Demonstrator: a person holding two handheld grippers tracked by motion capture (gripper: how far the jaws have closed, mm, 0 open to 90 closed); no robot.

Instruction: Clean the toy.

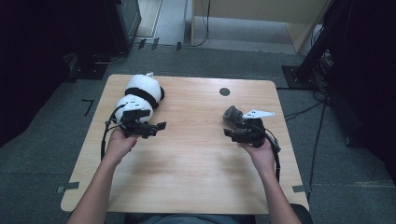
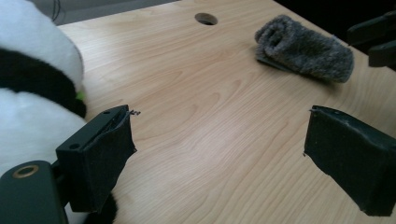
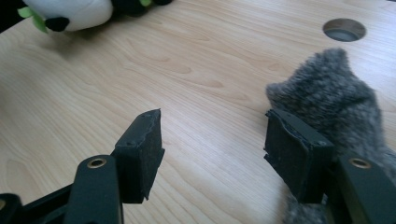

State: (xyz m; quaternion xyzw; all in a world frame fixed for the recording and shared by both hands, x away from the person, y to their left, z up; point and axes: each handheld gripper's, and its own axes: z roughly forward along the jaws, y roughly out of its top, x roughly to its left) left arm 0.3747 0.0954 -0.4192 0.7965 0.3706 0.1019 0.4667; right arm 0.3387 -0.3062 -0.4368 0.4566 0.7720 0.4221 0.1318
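2 tools over the tabletop (image 1: 196, 154), 1 per hand, neither has hold of anything.

Left tool (image 1: 156, 127): jaws wide apart, bare wood between them in the left gripper view. It sits just beside the panda plush toy (image 1: 140, 95), near the tabletop's far left corner. The toy's white body touches or nearly touches the outer side of 1 jaw; can't tell which. No grip.

Right tool (image 1: 232, 129): jaws about half open, nothing between them. In the right gripper view the grey fuzzy sock (image 3: 336, 100) lies against the outside of 1 jaw, not in the gap. Looks like contact on the outer face, no pinch.

Progress, my read: early. Nothing lifted, nothing clamped, both items lying on the wood. Both tools parked next to their items, so the approach looks mostly done. Left to do: line each gap over its item, close, then move. Right tool needs to shift sideways so the sock ends up between the pads.

Sock: grey, fluffy pile, rolled or folded into a short thick bundle, 1 end showing a curled opening in the left gripper view (image 2: 303, 49). Right half of the tabletop, near the round cable hole (image 1: 224, 91). Soft, will squash under the pads.

Toy: white with black bands, small green bit on it.
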